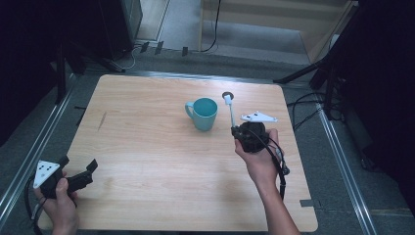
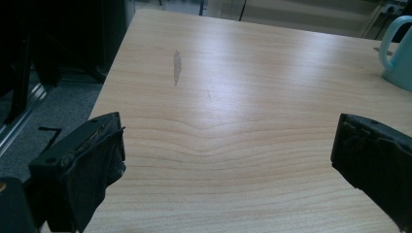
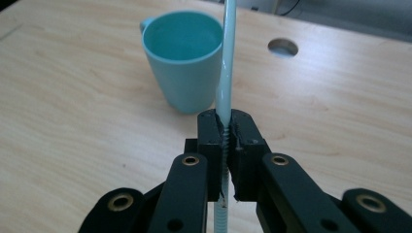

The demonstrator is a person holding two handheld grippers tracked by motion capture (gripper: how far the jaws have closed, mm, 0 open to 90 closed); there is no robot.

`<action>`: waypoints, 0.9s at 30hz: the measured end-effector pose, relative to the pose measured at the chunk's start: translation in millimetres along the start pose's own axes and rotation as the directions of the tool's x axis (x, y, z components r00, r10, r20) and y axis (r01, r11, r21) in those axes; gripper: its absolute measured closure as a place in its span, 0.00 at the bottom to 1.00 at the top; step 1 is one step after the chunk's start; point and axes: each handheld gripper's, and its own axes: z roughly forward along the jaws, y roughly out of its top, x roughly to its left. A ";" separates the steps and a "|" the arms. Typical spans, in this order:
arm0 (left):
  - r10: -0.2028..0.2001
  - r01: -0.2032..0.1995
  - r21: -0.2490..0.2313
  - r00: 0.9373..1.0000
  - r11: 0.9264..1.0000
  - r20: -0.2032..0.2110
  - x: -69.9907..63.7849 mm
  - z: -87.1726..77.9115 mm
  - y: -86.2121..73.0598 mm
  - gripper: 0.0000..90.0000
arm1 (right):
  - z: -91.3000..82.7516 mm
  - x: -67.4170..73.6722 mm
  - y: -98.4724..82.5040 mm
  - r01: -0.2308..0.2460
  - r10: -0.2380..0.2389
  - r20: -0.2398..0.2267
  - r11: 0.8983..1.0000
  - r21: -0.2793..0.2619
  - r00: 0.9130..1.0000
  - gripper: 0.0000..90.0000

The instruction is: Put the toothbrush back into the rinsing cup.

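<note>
While left gripper (image 1: 78, 172) fingers gape, right gripper (image 3: 223, 131) clamps a toothbrush (image 3: 226, 58).

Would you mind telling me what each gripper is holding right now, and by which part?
The right gripper is shut on a pale toothbrush, clamping its handle near the ribbed lower end, the head pointing away. The left gripper is open and holds nothing.

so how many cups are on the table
1. A teal mug stands upright on the table, right of centre toward the far side, just left of the right gripper, which is shut on a toothbrush.
</note>
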 end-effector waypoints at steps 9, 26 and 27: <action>0.001 -0.001 0.000 1.000 1.000 0.000 -0.1 0.0 0.0 0.00 | 0.7 0.8 5.2 -0.024 0.028 0.025 0.986 -0.164 0.999 0.95; 0.001 -0.001 0.000 1.000 1.000 -0.001 0.4 0.1 0.2 0.00 | 11.3 7.8 31.4 -0.063 0.043 -0.054 0.871 -0.487 0.998 0.95; 0.002 -0.002 0.001 1.000 1.000 0.000 0.5 0.1 0.3 0.00 | 11.3 7.8 31.4 -0.063 0.043 -0.054 0.871 -0.487 0.998 0.95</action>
